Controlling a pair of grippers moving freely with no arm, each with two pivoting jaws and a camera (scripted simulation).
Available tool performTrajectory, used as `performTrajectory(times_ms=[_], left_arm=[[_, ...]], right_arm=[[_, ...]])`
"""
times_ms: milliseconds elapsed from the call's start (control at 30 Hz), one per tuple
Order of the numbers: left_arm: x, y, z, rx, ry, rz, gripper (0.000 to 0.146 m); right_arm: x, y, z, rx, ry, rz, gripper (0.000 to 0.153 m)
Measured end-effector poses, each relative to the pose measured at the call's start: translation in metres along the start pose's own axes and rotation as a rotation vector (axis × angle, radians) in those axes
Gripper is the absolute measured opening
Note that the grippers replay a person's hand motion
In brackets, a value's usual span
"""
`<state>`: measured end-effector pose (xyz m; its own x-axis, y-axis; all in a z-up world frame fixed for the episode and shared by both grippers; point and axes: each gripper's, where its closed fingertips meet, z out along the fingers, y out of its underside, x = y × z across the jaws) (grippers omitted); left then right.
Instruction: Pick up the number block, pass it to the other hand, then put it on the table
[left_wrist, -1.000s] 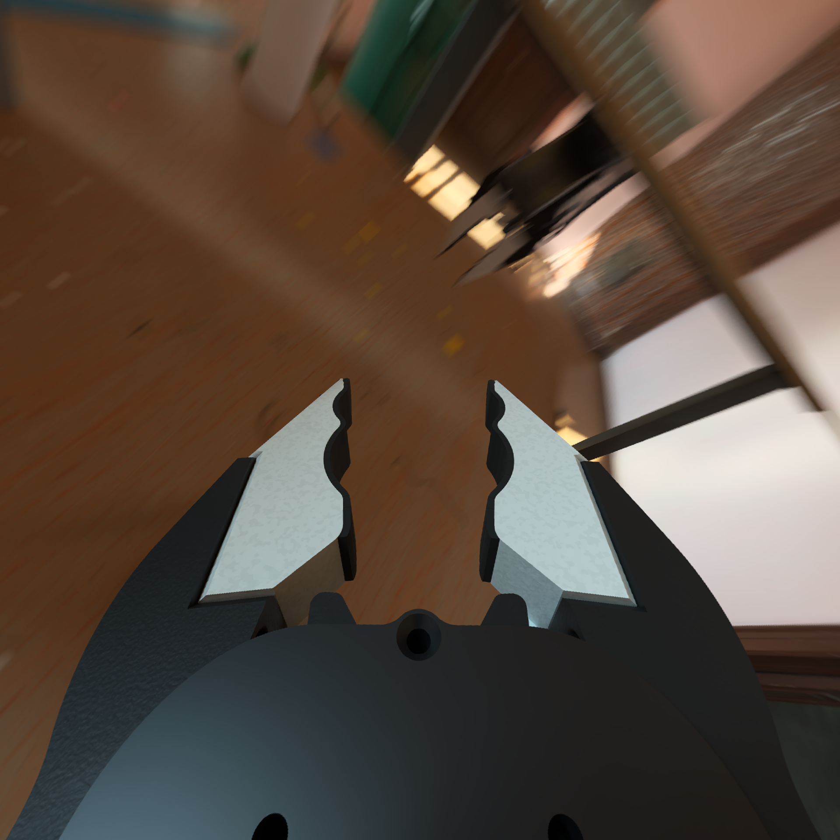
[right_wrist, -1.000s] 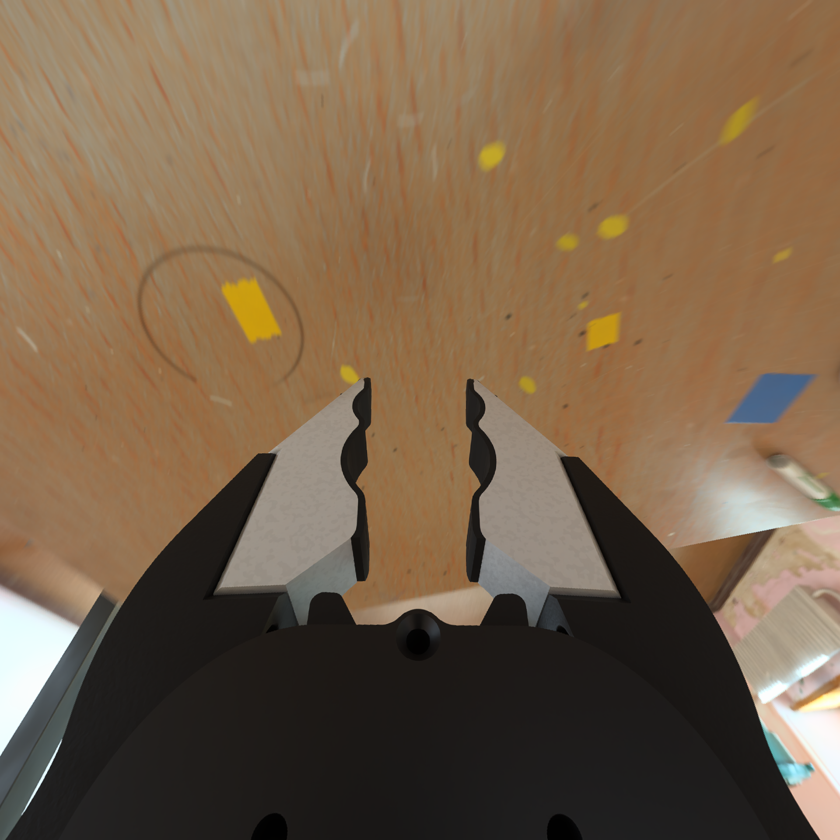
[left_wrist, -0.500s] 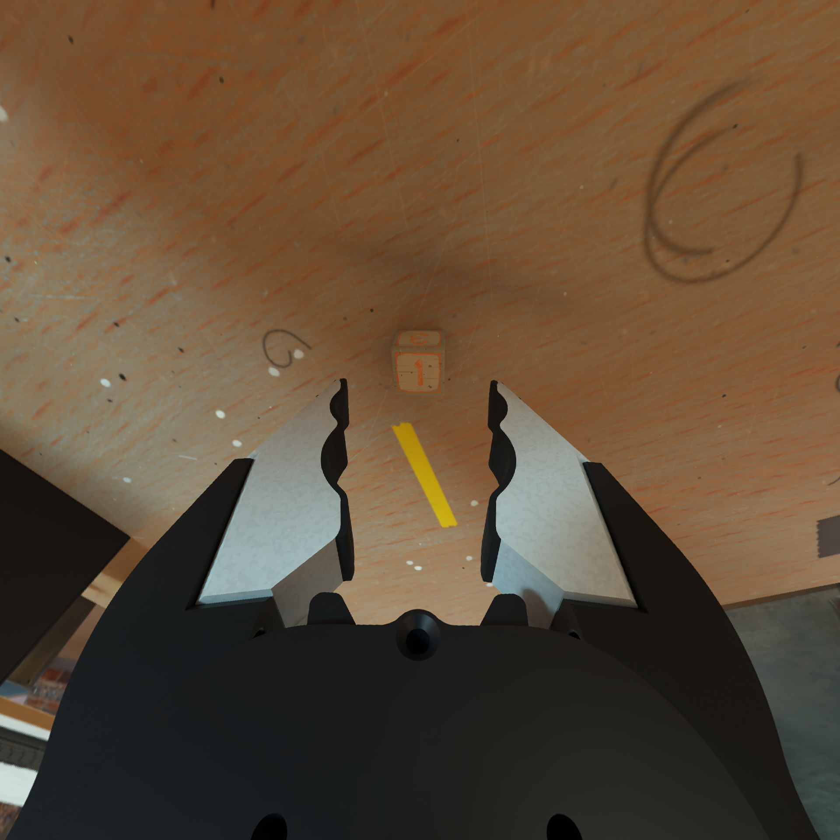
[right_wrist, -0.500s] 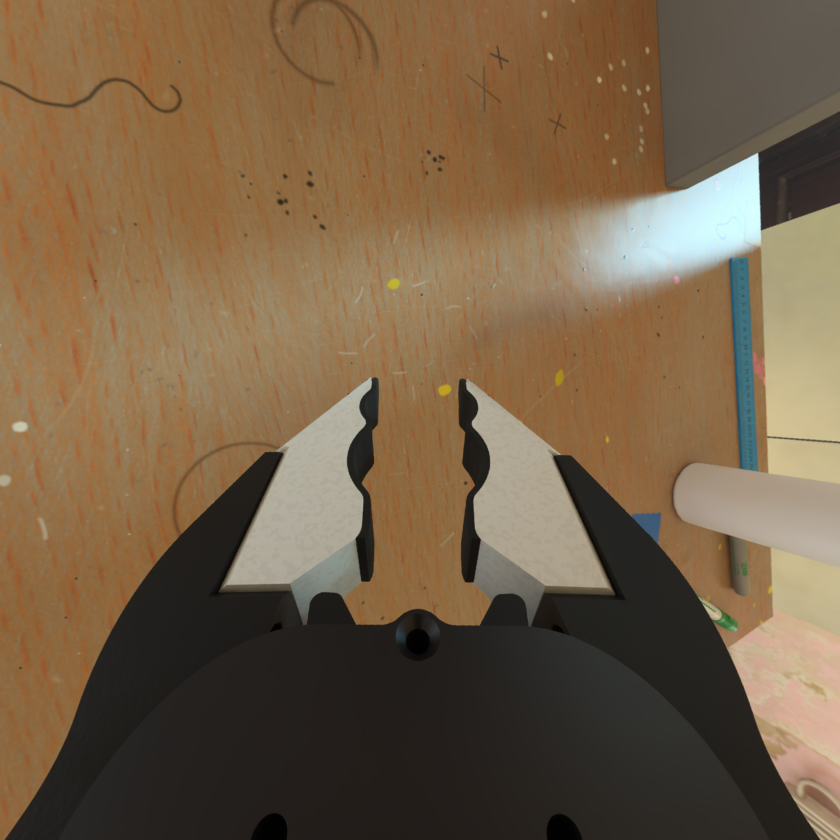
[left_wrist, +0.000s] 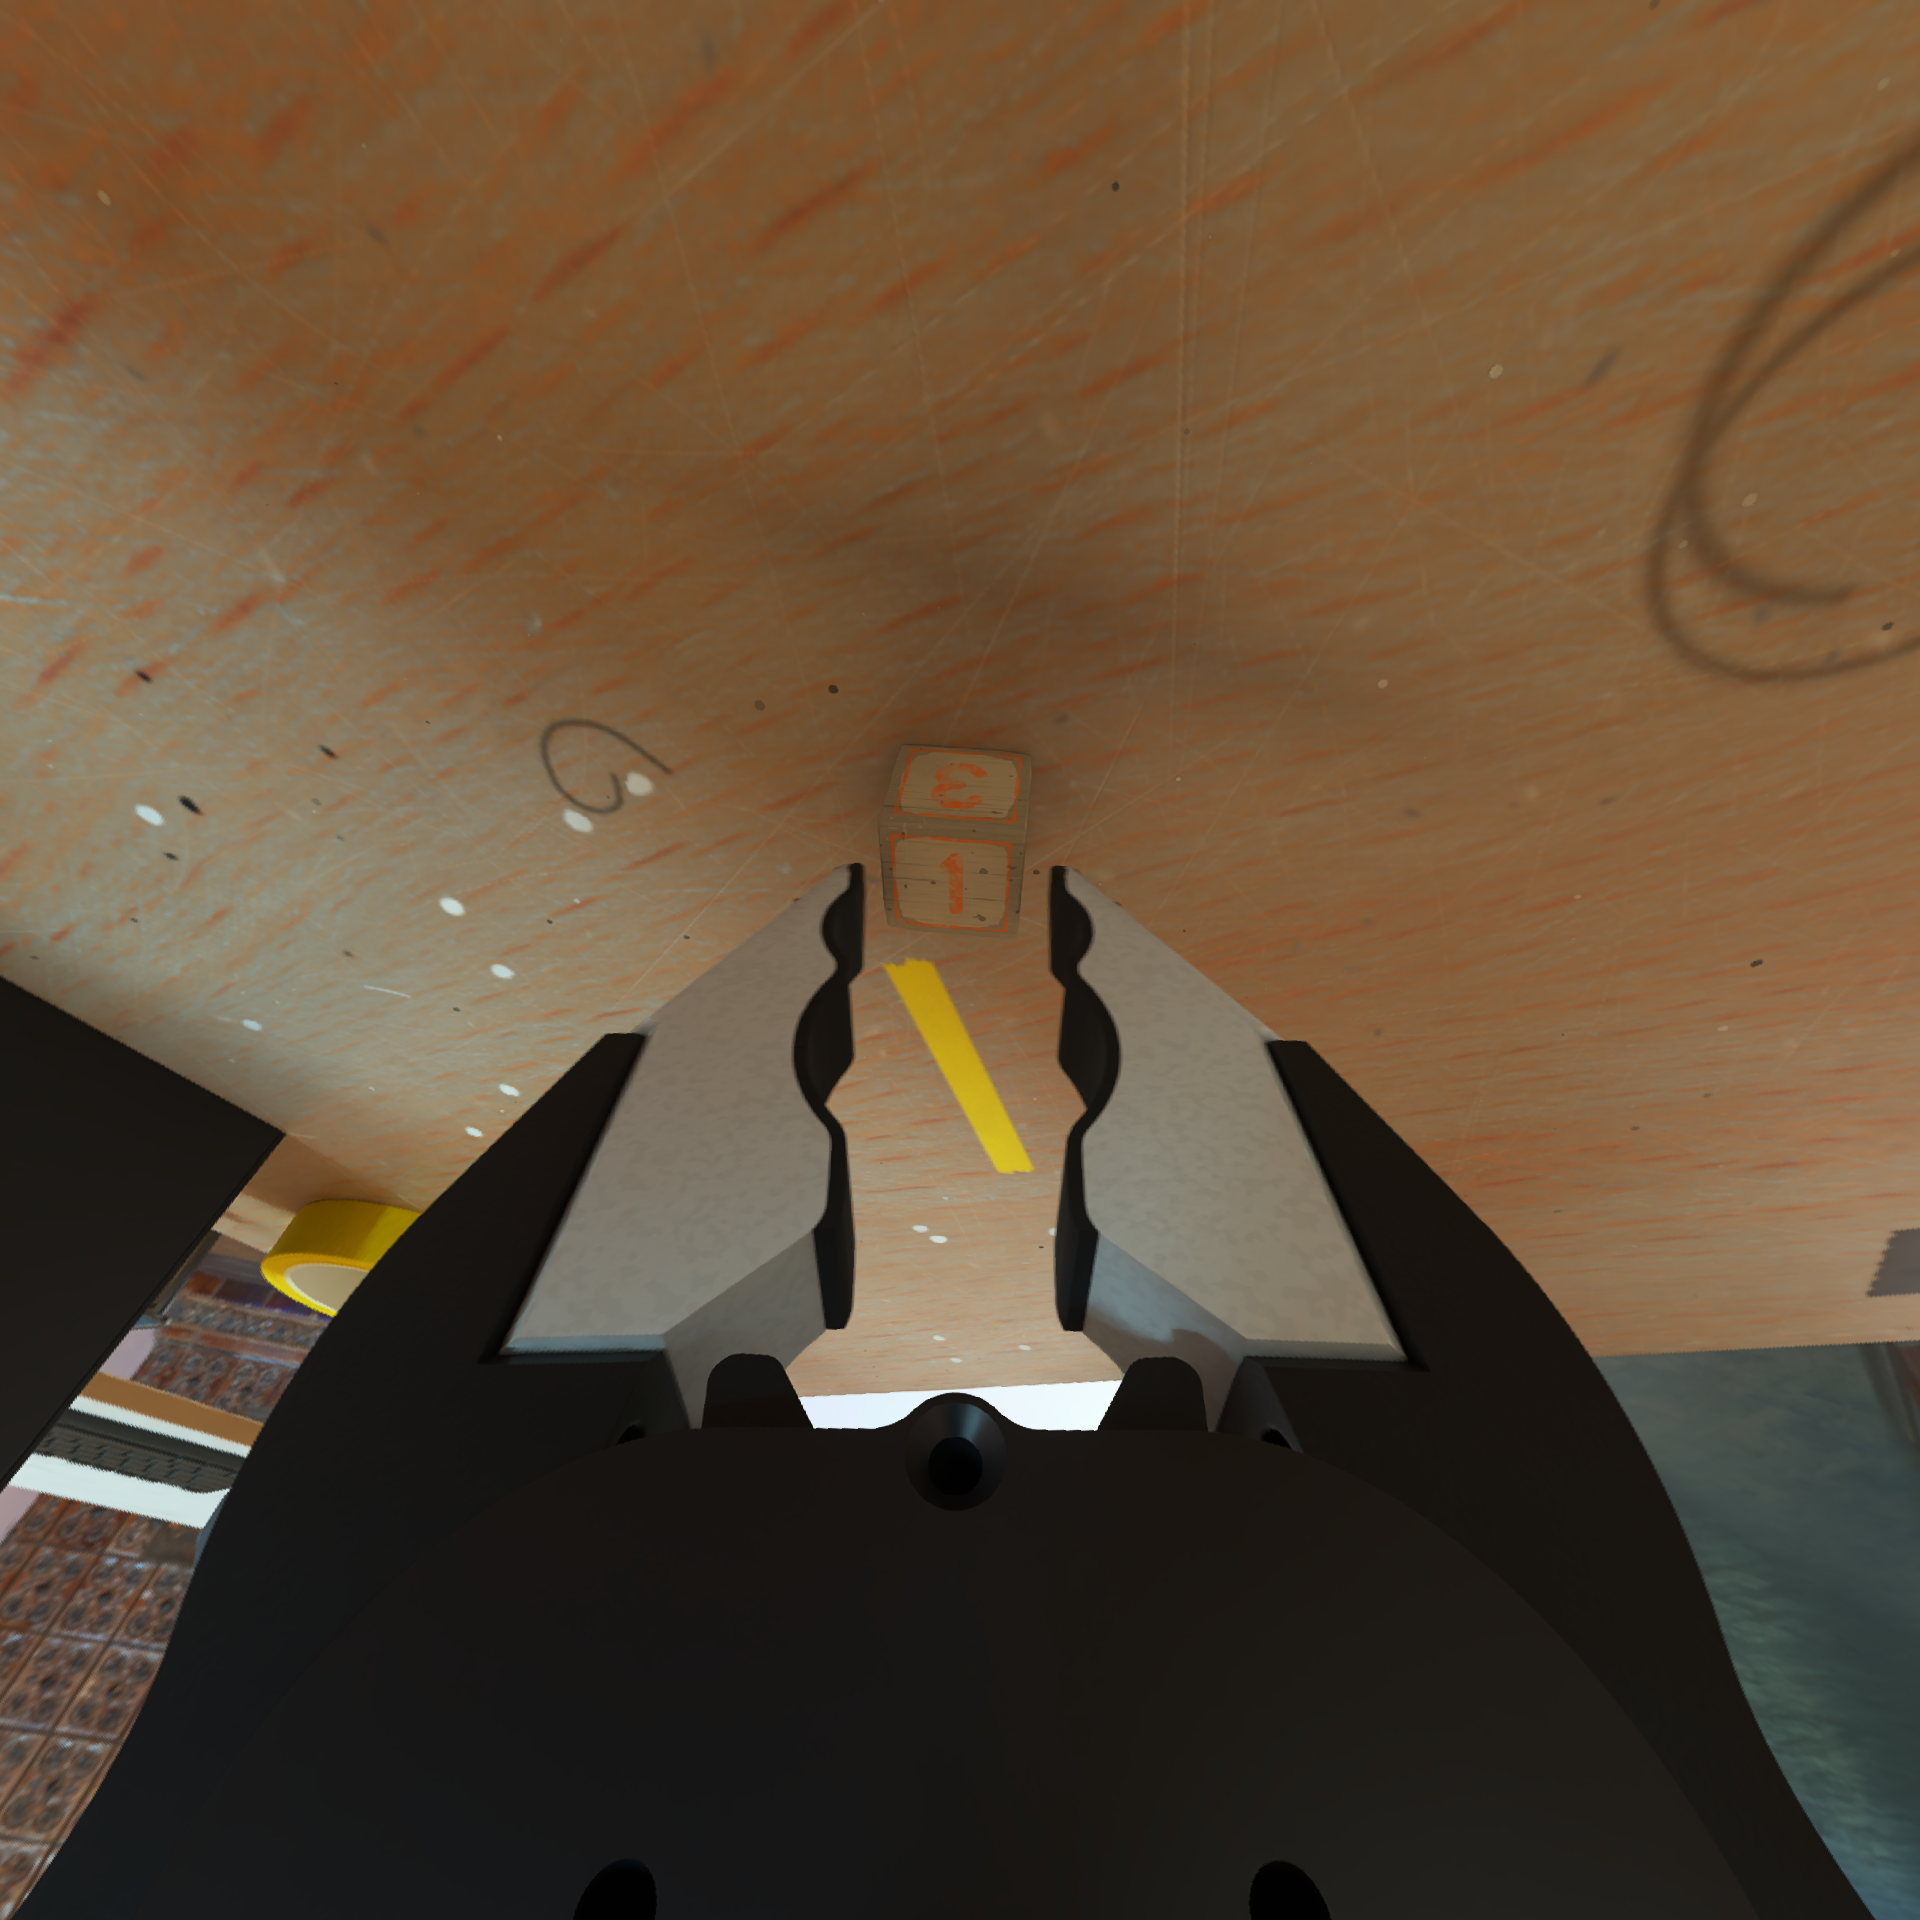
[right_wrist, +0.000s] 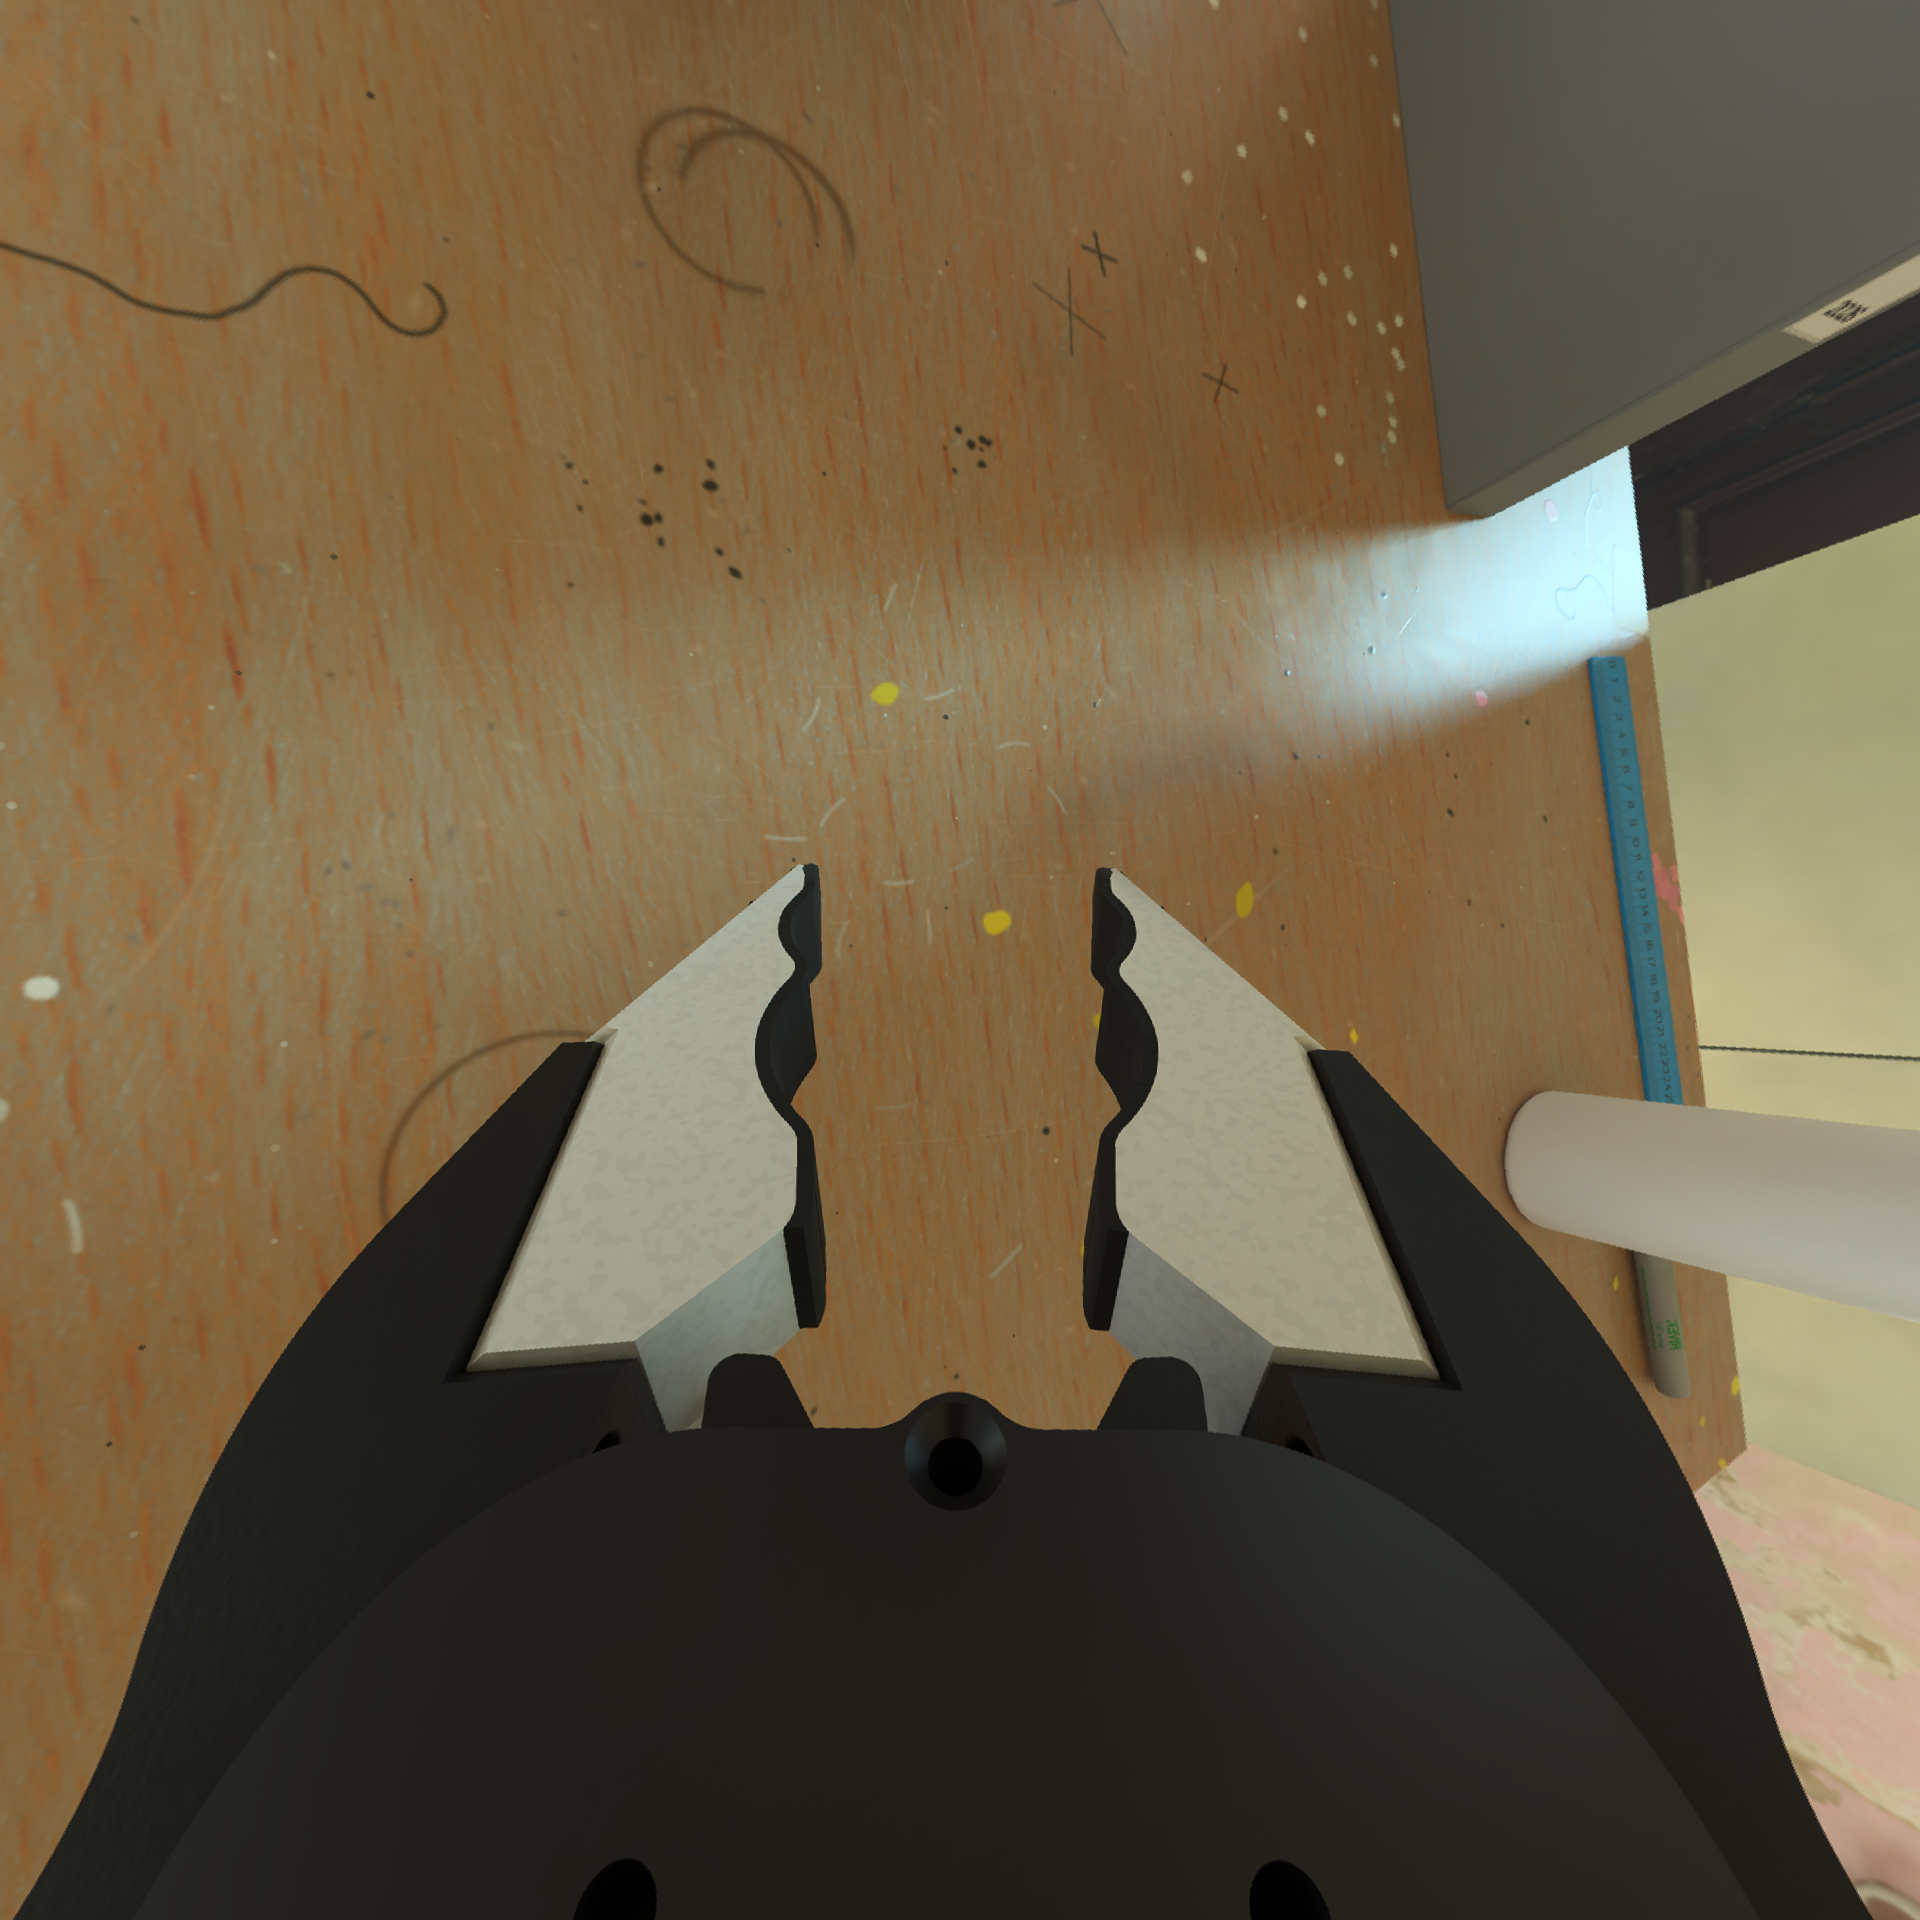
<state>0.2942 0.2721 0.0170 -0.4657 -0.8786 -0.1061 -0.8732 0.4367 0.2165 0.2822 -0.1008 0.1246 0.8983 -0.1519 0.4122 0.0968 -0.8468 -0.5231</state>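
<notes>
Scratched orange wood table (left_wrist: 416, 416) supports the number block (left_wrist: 954, 840). Left gripper (left_wrist: 954, 883) points at 12 o'clock toward it, jaws apart, empty. Right gripper (right_wrist: 954, 883) hovers likewise, spread and empty.

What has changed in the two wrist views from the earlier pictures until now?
The left gripper swung down toward the table and closed in on the number block, which now sits just beyond its tips; its jaws narrowed slightly. The right gripper opened wider. Nothing was gripped. The block and yellow tape strip stayed put.

The hand-held gripper (right_wrist: 954, 873), jaws apart, hovers over the speckled wooden table (right_wrist: 520, 623).
</notes>
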Motion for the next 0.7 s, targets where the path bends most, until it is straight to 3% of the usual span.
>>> performTrajectory(times_ms=[33, 133, 233, 300, 400, 467, 567, 700], left_arm=[[0.000, 0.000, 0.000, 0.000, 0.010, -0.001, 0.028], [0.001, -0.002, -0.004, 0.012, 0.031, 0.022, 0.026], [0.015, -0.016, -0.028, 0.184, 0.164, 0.052, 0.026], [0.037, -0.026, -0.061, 0.381, 0.383, 0.090, 0.026], [0.082, -0.020, -0.130, 0.668, 0.890, 0.217, 0.026], [0.108, -0.006, -0.161, 0.731, 1.140, 0.307, 0.026], [0.140, 0.015, -0.185, 0.732, 1.381, 0.426, 0.026], [0.166, 0.032, -0.200, 0.728, 1.523, 0.530, 0.026]], right_arm=[[0.000, -0.001, -0.001, 0.008, 0.001, -0.001, 0.052], [-0.001, -0.001, -0.003, 0.016, 0.007, -0.008, 0.051], [-0.004, -0.009, -0.001, 0.051, 0.004, -0.013, 0.051], [-0.009, -0.027, 0.003, 0.140, 0.005, -0.016, 0.051], [-0.014, -0.068, 0.008, 0.348, 0.045, -0.042, 0.053], [-0.017, -0.099, 0.011, 0.471, 0.097, -0.079, 0.055], [-0.026, -0.145, 0.015, 0.589, 0.120, -0.145, 0.060], [-0.043, -0.188, 0.021, 0.654, 0.076, -0.187, 0.066]])
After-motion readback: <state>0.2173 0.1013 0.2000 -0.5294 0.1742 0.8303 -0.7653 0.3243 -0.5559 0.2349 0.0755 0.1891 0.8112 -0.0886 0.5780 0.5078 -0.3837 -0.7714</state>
